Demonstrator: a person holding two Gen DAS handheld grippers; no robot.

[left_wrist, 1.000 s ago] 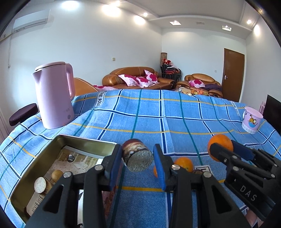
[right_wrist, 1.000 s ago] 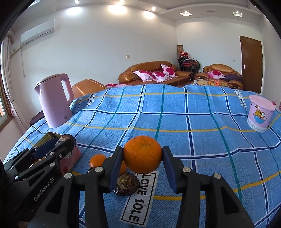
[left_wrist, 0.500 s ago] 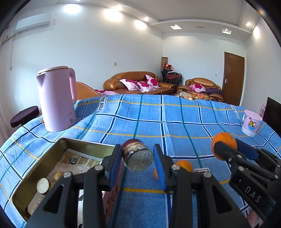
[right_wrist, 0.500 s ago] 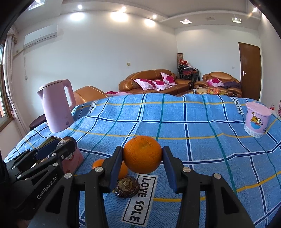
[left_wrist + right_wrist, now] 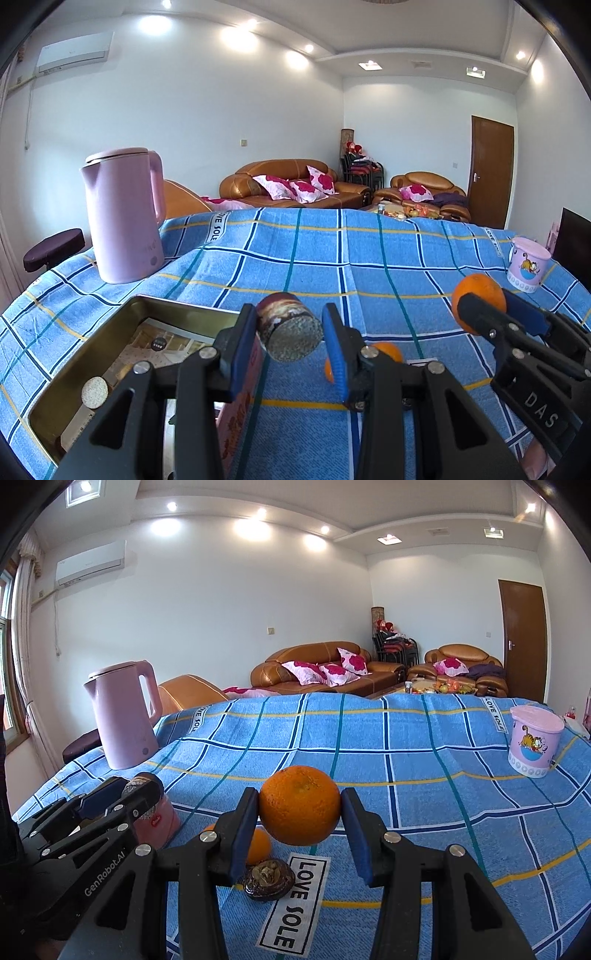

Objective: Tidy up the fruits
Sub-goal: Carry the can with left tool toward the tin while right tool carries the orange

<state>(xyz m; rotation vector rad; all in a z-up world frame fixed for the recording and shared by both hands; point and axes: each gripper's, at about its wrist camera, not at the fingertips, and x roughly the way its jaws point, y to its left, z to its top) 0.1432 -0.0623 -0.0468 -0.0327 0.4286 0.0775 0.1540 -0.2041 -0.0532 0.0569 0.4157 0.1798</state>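
My left gripper [image 5: 290, 332] is shut on a dark brown round fruit [image 5: 288, 326] and holds it above the right rim of a gold tin box [image 5: 92, 332]. My right gripper [image 5: 299, 812] is shut on a large orange [image 5: 299, 805], lifted above the blue checked tablecloth. A smaller orange [image 5: 258, 843] and a dark brown wrinkled fruit [image 5: 269, 878] lie on the cloth below it. In the left wrist view the right gripper with its orange [image 5: 478, 295] is at the right, and the small orange [image 5: 386, 350] shows behind my finger.
A pink kettle [image 5: 123, 214] stands at the back left of the table. A pink cartoon cup [image 5: 533, 746] stands at the far right. The tin holds paper and small round pieces [image 5: 94, 391]. Sofas and a door lie beyond the table.
Both grippers have risen a little with their fruit still held; the table looks lower and farther in both views. The grips are unchanged.
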